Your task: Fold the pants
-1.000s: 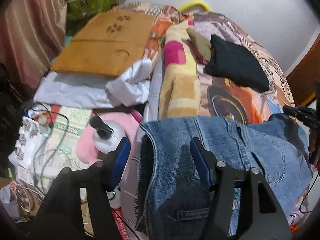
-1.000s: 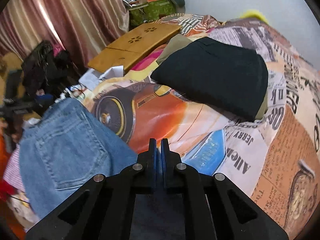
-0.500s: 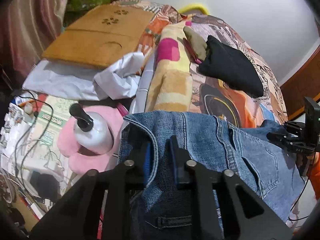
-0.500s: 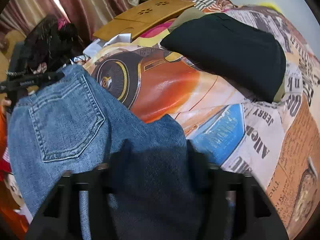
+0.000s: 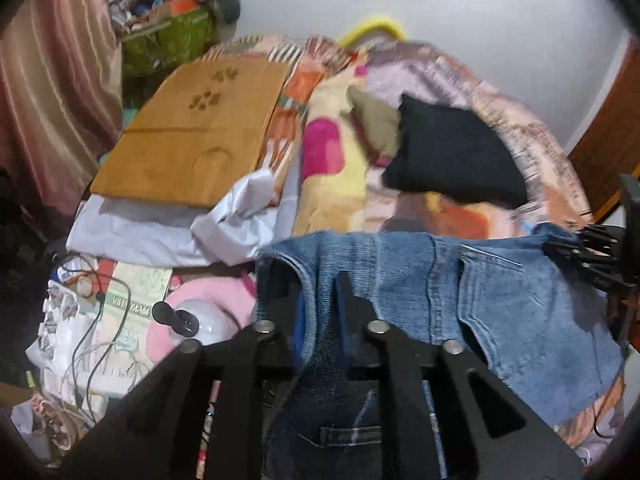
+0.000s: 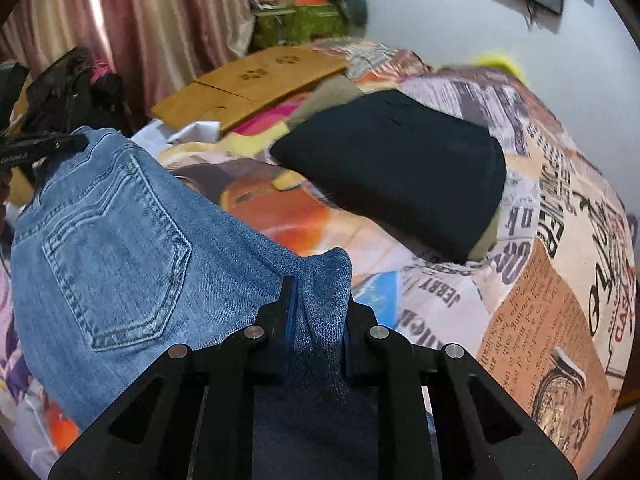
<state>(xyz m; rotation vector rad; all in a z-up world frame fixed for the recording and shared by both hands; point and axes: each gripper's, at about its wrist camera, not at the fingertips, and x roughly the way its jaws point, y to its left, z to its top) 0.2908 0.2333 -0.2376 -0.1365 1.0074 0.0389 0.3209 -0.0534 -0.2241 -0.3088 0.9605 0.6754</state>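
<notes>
Your left gripper [image 5: 318,312] pinches the jeans [image 5: 500,304] waistband edge, jaws easing open; firm it up. Right gripper [image 6: 318,316] clamps the other waistband corner, jaws closing. Jeans hang taut between them over the printed bedspread [image 6: 560,280]. Keep both level, lower toward 12 o'clock, short of the black folded garment [image 6: 400,168]

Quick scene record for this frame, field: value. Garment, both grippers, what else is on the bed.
garment: blue jeans, held up at the waistband, back pocket showing
left gripper: jaws opening, waistband edge between the pads
right gripper: jaws closing, denim fold bunched between the pads
bed cover: printed sheet, newspaper and car print
other clothing: folded black garment lying on the sheet beyond the jeans
also on bed: wooden lap tray, far left side
fold progress: not yet laid flat
</notes>
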